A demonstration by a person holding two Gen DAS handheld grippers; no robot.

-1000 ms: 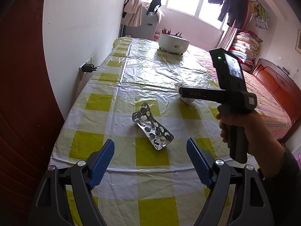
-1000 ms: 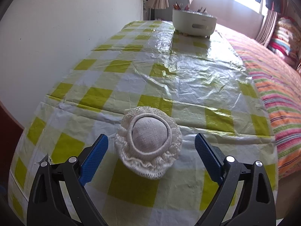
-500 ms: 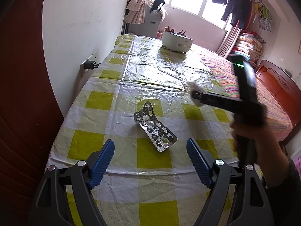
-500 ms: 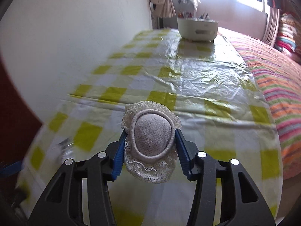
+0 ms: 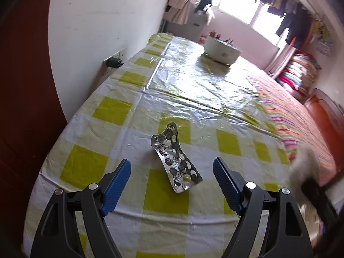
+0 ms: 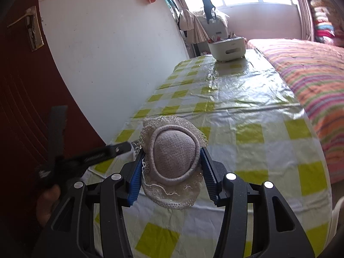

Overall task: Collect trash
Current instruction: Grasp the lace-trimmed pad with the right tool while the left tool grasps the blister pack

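Two blue pads of the left tongs [image 5: 172, 185] stood wide apart above the bench [image 5: 111, 111], with an empty silver blister pack [image 5: 175, 162] lying on the checked cloth between and just ahead of them. From the right wrist, the right tongs [image 6: 172, 167] were clamped on a lace-edged grey pad [image 6: 174, 159], held above the bench edge.

The blister pack [image 5: 177, 163] lies on the table [image 5: 92, 172] near its front edge, between the spread jaws of the left gripper [image 5: 172, 185]. Far back on the table stands the pot [image 5: 221, 49]. The wall [image 5: 103, 21] runs along the left, the bed [image 5: 301, 111] along the right. The lace pad [image 6: 172, 163] sits clamped in the right gripper [image 6: 172, 172], above the table.
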